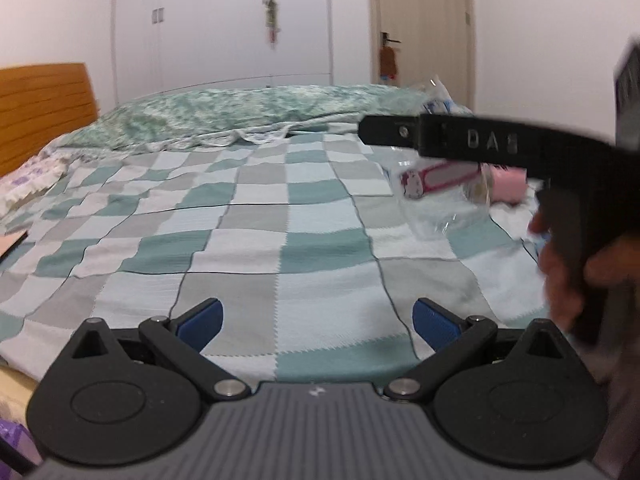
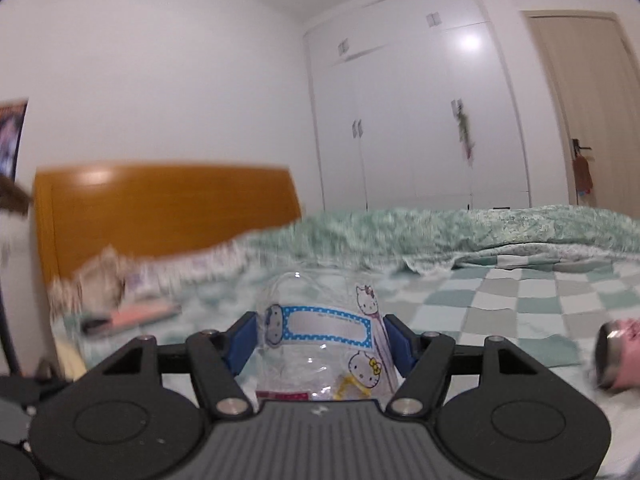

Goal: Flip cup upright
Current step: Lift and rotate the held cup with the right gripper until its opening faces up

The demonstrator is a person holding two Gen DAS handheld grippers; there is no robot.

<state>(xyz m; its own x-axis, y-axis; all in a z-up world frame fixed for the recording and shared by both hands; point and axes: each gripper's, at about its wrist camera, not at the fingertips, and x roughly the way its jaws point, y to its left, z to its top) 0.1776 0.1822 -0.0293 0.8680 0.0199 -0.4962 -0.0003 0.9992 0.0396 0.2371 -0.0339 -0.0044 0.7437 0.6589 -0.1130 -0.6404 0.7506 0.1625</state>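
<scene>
Clear plastic cup (image 2: 326, 340) with cartoon-cat stickers sits clamped between the right tongs (image 2: 320, 340) above the checked bed (image 1: 280, 216), while the left tongs (image 1: 316, 320) gape wide, holding nothing.

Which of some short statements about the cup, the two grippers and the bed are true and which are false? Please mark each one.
1. The right gripper has the clear cup between its blue fingers. True.
2. The left gripper also holds the cup. False: its fingers stand apart with only the checkered blanket between them.
3. The cup is plain, without pictures. False: it carries cartoon cat stickers and a blue dotted label.
4. A pink can lies on the blanket to the right of the cup. True.
5. The headboard is white metal. False: it is orange-brown wood.
</scene>
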